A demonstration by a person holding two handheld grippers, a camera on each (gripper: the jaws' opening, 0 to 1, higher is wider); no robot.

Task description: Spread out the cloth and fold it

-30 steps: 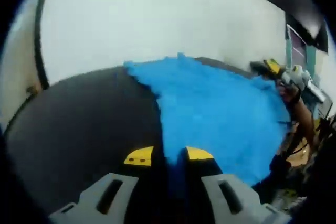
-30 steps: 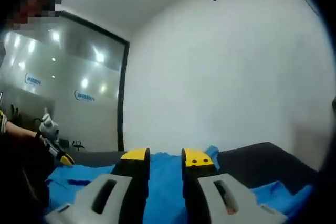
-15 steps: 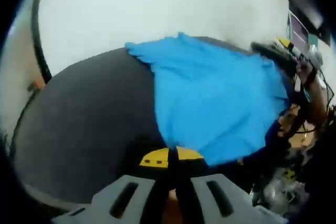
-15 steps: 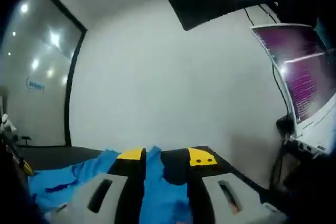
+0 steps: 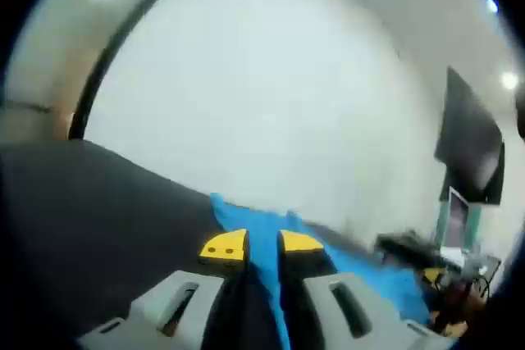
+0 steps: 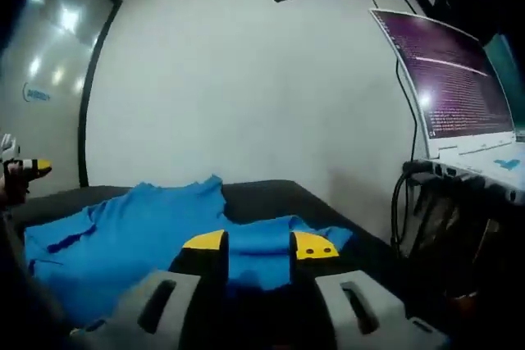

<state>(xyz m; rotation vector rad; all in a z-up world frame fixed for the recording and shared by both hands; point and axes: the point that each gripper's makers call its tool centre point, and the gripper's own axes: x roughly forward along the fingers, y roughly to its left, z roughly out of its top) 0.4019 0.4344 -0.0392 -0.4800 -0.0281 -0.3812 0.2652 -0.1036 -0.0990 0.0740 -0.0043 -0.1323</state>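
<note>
the blue cloth (image 6: 139, 231) is seen lying rumpled on the dark table (image 6: 271, 198). it looks light and floppy, so corners or hems are probably best pinched. in the left gripper view the left gripper (image 5: 261, 245) is nearly closed with a strip of cloth between the jaws, apparently gripped. the right gripper (image 6: 258, 243) is parted and nothing seems held. a laptop (image 6: 451, 96) is caught in the right gripper view.
</note>
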